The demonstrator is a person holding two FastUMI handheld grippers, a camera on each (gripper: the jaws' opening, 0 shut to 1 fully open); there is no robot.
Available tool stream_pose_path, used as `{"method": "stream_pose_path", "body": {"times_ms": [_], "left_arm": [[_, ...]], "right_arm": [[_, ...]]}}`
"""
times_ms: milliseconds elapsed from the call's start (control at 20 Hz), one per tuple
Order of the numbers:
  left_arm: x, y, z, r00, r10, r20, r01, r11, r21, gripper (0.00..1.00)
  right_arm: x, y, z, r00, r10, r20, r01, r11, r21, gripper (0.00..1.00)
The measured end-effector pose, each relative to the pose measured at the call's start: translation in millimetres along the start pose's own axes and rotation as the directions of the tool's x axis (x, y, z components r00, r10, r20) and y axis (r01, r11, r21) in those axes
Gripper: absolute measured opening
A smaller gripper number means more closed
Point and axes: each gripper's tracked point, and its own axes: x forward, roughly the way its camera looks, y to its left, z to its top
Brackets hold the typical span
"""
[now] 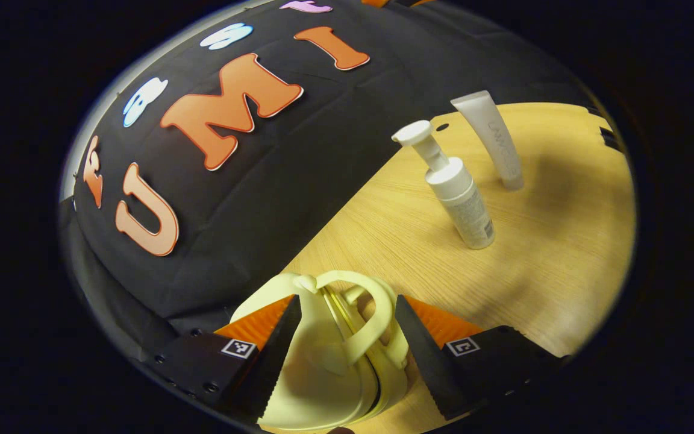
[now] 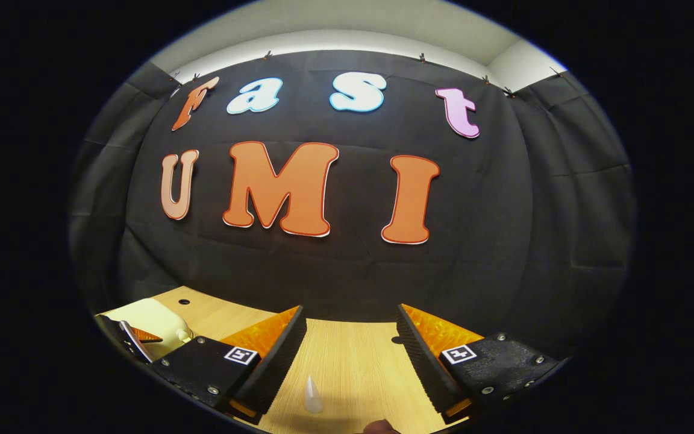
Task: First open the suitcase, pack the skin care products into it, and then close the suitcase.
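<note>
Pale yellow case: we've got the suitcase (image 1: 329, 361) right under us in the left gripper view, a small hard-shelled thing lying on the table, its looped handle (image 1: 366, 319) arching up between our fingers.
Left gripper: the left gripper (image 1: 347, 337) hangs over that handle with its fingers spread wide, one to each side of the loop; we can't tell from here whether either finger touches it, and nothing is pinched.
Seam: a thin brassy line runs along the shell's edge just under the handle, and the two halves look to be lying together.
Table: light wood grain, and the table (image 1: 564, 241) runs off to the booth's dark cloth wall.
Pump bottle: a white pump bottle (image 1: 458, 193) stands upright, well beyond the case.
Tube: a white tube (image 1: 494, 141) stands on its cap just behind the bottle, the two near each other but apart.
Right gripper: over in the right gripper view, the right gripper (image 2: 350, 355) sits with its fingers parted too, nothing between them but bare wood.
Far corner: at the lower left of that view we catch a piece of the yellow suitcase (image 2: 154, 322) with the other gripper over it.
Small pale tip: a little whitish cone (image 2: 312, 395) pokes up low between our right fingers; we can't say what it belongs to.
</note>
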Motion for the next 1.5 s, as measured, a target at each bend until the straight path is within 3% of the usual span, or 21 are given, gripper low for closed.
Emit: {"method": "stream_pose_path", "body": {"times_ms": [350, 550, 600, 650, 850, 900, 1050, 1250, 1500], "left_arm": [[5, -1, -16, 0.998, 0.023, -0.056, -0.015, 0.990, 0.141, 0.98], [17, -2, -20, 0.996, 0.022, -0.085, -0.002, 0.976, 0.220, 0.90], [20, -5, -21, 0.995, 0.014, -0.094, 0.008, 0.974, 0.228, 0.78], [20, -8, -21, 0.995, 0.005, -0.097, 0.019, 0.972, 0.236, 0.74], [18, -14, -21, 0.996, 0.001, -0.089, 0.024, 0.959, 0.282, 0.23], [13, -10, -20, 0.998, 0.009, -0.067, 0.010, 0.961, 0.277, 0.15], [5, -5, -10, 0.998, -0.011, -0.067, 0.023, 0.984, 0.178, 0.13], [-10, 32, 5, 0.999, 0.020, -0.031, -0.019, 0.999, 0.033, 0.12], [-21, 94, 23, 0.998, 0.068, 0.002, -0.067, 0.982, -0.175, 0.12]], "right_arm": [[0, 4, -4, 1.000, 0.015, -0.004, -0.015, 1.000, -0.003, 0.95], [-2, 3, -1, 1.000, 0.017, 0.005, -0.017, 1.000, -0.004, 0.95], [-2, 2, 0, 1.000, 0.013, 0.006, -0.013, 1.000, -0.007, 0.95], [-3, 0, 0, 1.000, 0.011, 0.010, -0.011, 1.000, -0.008, 0.95], [-5, -5, -2, 1.000, -0.003, 0.004, 0.003, 1.000, -0.006, 0.95], [-5, -6, -3, 1.000, -0.003, 0.003, 0.003, 1.000, -0.005, 0.95], [-5, -3, -1, 1.000, -0.005, 0.006, 0.005, 1.000, -0.008, 0.95], [-4, 7, 1, 1.000, 0.007, 0.011, -0.007, 1.000, -0.010, 0.95], [0, 27, 4, 0.999, 0.041, 0.012, -0.041, 0.999, -0.019, 0.95]]}}
